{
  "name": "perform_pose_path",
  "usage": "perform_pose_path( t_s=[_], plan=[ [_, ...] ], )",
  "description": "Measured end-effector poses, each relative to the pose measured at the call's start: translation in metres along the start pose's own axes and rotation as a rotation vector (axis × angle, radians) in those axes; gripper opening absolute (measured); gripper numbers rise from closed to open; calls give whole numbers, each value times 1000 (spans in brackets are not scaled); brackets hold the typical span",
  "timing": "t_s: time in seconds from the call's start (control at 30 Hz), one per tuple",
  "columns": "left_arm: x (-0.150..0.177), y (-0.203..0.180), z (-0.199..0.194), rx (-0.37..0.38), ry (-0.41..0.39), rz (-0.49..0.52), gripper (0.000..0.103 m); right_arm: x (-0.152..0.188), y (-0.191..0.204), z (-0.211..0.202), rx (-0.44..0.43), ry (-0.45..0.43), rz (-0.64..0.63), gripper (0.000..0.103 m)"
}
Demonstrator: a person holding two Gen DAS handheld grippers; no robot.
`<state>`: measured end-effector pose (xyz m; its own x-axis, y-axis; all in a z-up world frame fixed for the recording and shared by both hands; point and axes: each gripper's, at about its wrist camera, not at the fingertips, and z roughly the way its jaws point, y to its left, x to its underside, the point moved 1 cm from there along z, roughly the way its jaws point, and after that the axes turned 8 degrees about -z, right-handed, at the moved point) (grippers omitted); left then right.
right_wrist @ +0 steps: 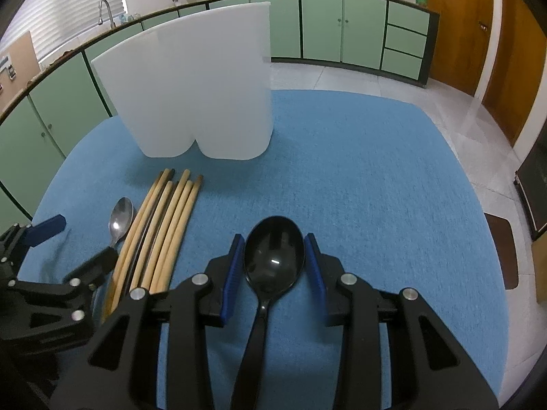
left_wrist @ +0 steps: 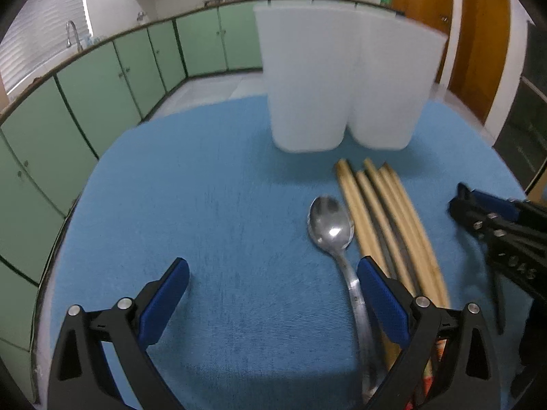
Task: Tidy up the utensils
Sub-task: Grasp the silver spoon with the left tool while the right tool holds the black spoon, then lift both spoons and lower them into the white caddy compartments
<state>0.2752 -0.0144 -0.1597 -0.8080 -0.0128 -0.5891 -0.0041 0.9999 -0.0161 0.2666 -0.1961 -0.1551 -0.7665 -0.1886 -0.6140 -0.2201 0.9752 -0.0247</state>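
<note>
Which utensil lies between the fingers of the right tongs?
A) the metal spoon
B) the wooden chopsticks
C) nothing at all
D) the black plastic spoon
D: in the right wrist view the black plastic spoon lies on the blue cloth with its bowl between the fingers of the right tongs, while the metal spoon and the wooden chopsticks lie further left.

L claw | R claw | blk frames, blue pads, silver screws
</note>
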Motion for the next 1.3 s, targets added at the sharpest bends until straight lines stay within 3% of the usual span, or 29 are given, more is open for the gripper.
perform_pose_path(
  t_s=[0.27,0.53,0.67,1.03,1.1,1.17,1.3],
  plan=[
    [-3,15,2,-57,-11,0,97,2,8,2,38,6,-29,35],
    [-13,13,-1,-15,-22,6,96,-4,5,6,30,19,-52,38],
    [-23,5,5,-19,-17,16,97,-10,-6,7,-8,39,-16,41],
    [-46,4,29,-35,12,24,96,-24,-7,14,-14,96,-30,48],
    [-42,4,27,-11,18,10,88,-25,0,16,-7,102,-35,45],
    [-42,8,26,43,26,-13,74,-28,1,17,-15,107,-43,33],
    [-43,10,19,94,17,-13,34,-29,-4,16,-34,103,-30,33]
  ],
)
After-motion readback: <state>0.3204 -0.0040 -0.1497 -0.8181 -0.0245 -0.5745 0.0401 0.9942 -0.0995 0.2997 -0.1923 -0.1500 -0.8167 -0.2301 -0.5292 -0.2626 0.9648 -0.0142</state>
